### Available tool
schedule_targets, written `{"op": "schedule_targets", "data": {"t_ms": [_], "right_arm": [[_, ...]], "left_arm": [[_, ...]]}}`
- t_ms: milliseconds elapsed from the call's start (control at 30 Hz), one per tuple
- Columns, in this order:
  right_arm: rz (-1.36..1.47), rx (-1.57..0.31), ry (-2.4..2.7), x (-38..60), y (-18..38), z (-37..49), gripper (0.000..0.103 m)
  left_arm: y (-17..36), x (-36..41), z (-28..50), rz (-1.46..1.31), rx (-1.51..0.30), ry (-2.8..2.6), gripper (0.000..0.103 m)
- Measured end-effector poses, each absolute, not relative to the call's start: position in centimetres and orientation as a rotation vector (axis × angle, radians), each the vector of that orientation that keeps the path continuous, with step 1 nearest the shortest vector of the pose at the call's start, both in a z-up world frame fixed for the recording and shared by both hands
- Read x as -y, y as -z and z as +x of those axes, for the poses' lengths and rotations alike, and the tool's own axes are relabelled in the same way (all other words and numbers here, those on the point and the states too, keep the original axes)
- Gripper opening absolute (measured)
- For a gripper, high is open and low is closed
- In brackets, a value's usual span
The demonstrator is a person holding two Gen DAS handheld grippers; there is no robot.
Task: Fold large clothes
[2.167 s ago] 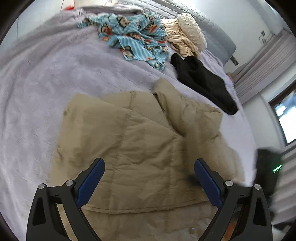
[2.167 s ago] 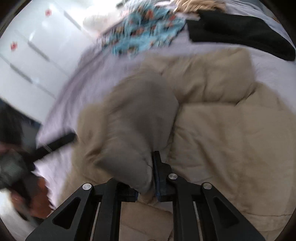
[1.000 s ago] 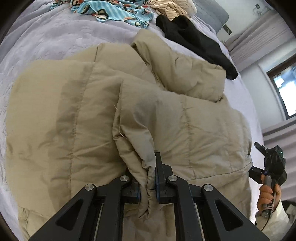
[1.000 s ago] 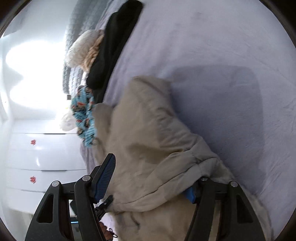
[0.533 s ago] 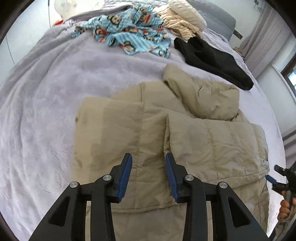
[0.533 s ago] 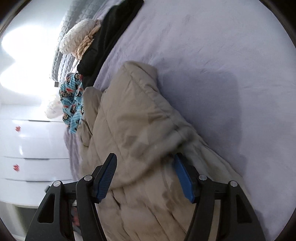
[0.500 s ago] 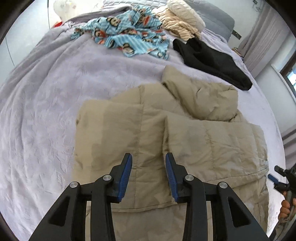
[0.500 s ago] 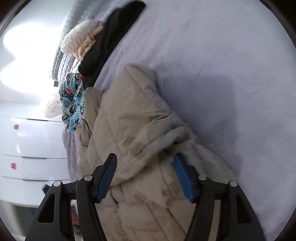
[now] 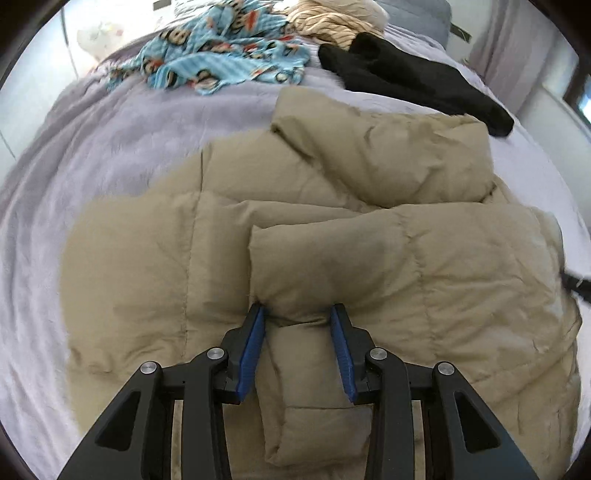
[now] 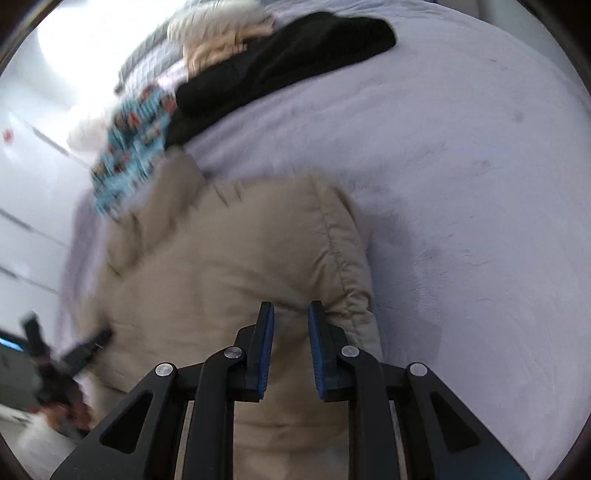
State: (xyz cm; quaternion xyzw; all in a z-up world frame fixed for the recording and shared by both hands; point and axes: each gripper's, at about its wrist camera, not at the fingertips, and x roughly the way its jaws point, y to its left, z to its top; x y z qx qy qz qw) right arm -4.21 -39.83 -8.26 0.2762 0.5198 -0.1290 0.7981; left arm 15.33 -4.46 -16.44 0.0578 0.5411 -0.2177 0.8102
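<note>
A tan puffer jacket lies on the lilac bed cover, one sleeve folded across its body and the hood bunched at the far side. My left gripper is open, low over the folded sleeve's near end, with a fold of fabric between the blue pads. In the right wrist view the jacket fills the lower left. My right gripper hovers over the jacket's right edge, jaws narrowly apart with nothing clamped.
A blue cartoon-print garment, a black garment and a cream striped one lie at the far side of the bed. Bare bed cover spreads right of the jacket. White cupboard doors stand left.
My left gripper let go of the sleeve, backed off, and has come down close over it again, open. My right gripper's jaws have narrowed and it swung over the jacket's right edge.
</note>
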Motion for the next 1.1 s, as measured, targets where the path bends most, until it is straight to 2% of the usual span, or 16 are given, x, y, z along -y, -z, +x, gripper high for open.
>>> {"op": "schedule_targets", "data": {"t_ms": [233, 567, 600, 633, 767, 1000, 1100], "right_arm": [[0.597, -1.081, 0.324, 40.1, 10.8, -4.9, 0.016], [0.376, -1.089, 0.422, 36.8, 6.5, -8.7, 0.020], [0.368, -1.090, 0.428, 36.6, 6.3, -9.1, 0.020], [0.364, -1.095, 0.433, 36.3, 6.1, -9.7, 0.020], [0.399, -1.138, 0.440, 36.4, 6.1, -11.5, 0.029], [0.526, -1.140, 0.431, 36.6, 5.0, -14.7, 0.029], [0.621, -1.146, 0.415, 36.6, 4.6, -16.6, 0.037]], "left_arm": [[17.4, 4.8, 15.4, 0.139, -1.129, 0.476, 0.039], [13.5, 2.4, 11.8, 0.175, -1.085, 0.427, 0.039], [13.8, 2.2, 11.4, 0.196, -1.091, 0.423, 0.041], [14.2, 2.0, 11.1, 0.215, -1.101, 0.411, 0.050], [15.2, 1.1, 10.3, 0.214, -1.127, 0.361, 0.051], [12.7, -0.2, 8.4, 0.201, -1.148, 0.282, 0.051], [11.8, -1.0, 6.6, 0.177, -1.192, 0.263, 0.051]]}}
